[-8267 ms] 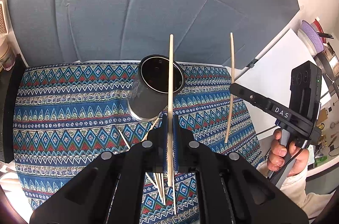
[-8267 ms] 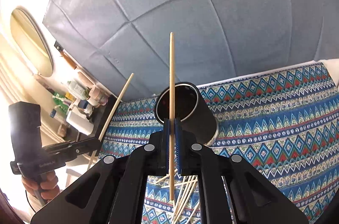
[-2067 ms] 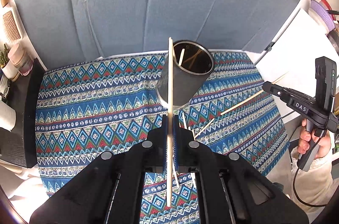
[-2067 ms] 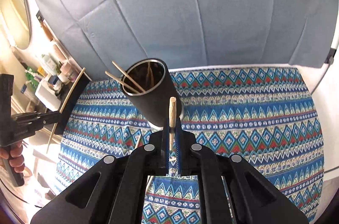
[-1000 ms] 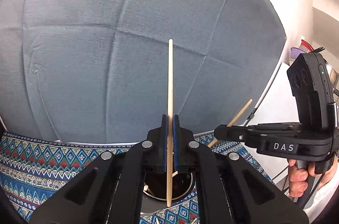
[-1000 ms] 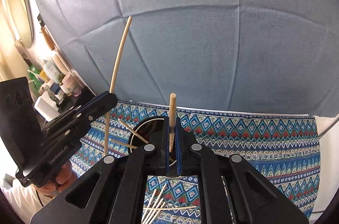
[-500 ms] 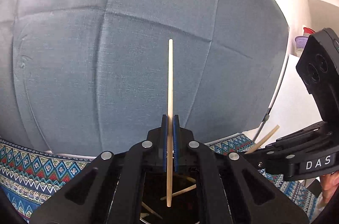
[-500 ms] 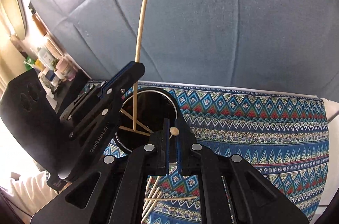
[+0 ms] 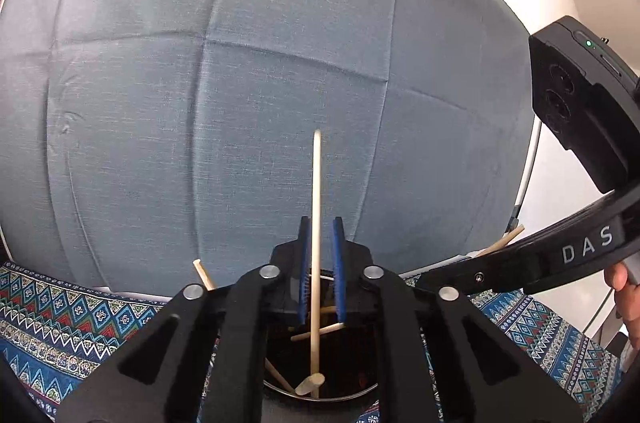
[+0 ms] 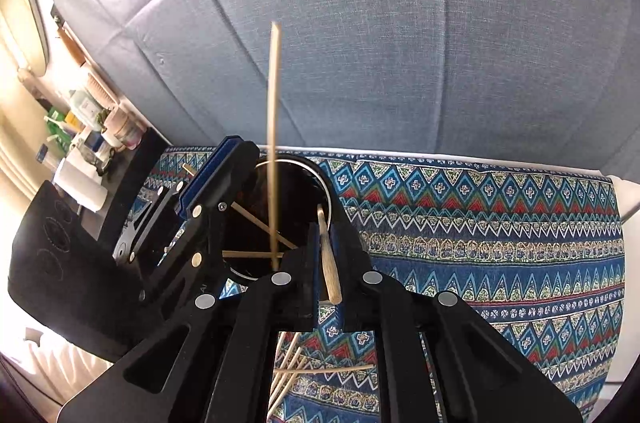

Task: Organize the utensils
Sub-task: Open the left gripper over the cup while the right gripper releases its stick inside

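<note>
while both grippers hang over the dark metal cup (image 10: 325,191), the left gripper (image 9: 320,263) has its blue pads (image 9: 339,263) spread a little, its jaws having just been opening, and the long chopstick (image 9: 315,223) stands upright in the gap with daylight on both sides, its lower end down inside the cup's mouth. from the left wrist view the cup's rim (image 9: 320,396) curves just below the fingers, and inside the dark interior lie several more wooden sticks: one crossing at a slant (image 9: 318,332), one leaning at the lower left (image 9: 278,375), and a rounded end (image 9: 310,383) near the rim. another stick tip (image 9: 203,273) pokes up past the left finger.

over on the right wrist view, the right gripper (image 10: 326,263) has its jaws nearly together, pinching a short length of chopstick (image 10: 329,263) that tilts up toward the cup's right rim. the upright chopstick (image 10: 274,143) rises out of the cup beside the left gripper's fingers (image 10: 218,183), and crossed sticks (image 10: 256,255) rest inside.

on the patterned blue cloth (image 10: 480,223), near the camera, a loose bundle of chopsticks (image 10: 304,371) lies flat, well apart from the cup. a grey-blue cushion (image 10: 400,43) fills the far side. at the far left, a shelf of bottles (image 10: 92,127).
</note>
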The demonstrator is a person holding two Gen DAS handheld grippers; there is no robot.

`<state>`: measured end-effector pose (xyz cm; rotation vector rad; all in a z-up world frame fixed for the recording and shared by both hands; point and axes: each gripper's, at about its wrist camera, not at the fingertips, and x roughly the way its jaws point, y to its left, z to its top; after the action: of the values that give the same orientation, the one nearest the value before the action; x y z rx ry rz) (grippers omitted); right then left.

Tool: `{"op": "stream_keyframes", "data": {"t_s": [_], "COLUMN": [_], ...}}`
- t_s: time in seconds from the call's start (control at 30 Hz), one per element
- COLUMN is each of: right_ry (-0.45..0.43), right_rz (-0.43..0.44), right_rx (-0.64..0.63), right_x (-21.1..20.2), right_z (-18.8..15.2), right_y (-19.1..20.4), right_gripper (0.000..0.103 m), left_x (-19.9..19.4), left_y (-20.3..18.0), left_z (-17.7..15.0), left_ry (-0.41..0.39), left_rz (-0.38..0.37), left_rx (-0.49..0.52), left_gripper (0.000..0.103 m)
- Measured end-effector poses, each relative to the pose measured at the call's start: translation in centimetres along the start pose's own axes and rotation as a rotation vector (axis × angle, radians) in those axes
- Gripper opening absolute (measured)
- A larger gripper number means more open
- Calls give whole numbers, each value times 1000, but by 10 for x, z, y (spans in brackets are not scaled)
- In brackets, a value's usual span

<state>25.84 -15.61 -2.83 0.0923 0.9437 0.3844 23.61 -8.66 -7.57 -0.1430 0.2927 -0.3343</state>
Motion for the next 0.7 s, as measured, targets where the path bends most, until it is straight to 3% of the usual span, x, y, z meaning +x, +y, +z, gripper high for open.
{"op": "stream_keyframes", "data": {"t_s": [0.23,0.33,0.37,0.47,0.57,0.7], "right_ry": [-9,1,2,2,-14,-38], "right_rz": [-47,-51,-51,-56,-96,-130], "right_rx": [-44,-47,-46,-49,-82,-94], "right_x": [-9,-11,-11,-10,-11,-18], "right_z": [4,7,8,10,11,7], "right_y": [6,7,7,10,18,24], "right_gripper": [9,10,15,48,54,84], "left_x": [-17,-27,-31,-35,-40,-49], "left_y": [8,15,17,21,26,31], "left_z": [12,20,22,27,29,28], "left_ry": [-26,-32,-30,-16,0,19], "left_rz": [21,15,19,38,67,109], "left_rx": [-20,-54,-53,-40,-36,-28], "left_gripper": [43,48,49,55,65,79]}}
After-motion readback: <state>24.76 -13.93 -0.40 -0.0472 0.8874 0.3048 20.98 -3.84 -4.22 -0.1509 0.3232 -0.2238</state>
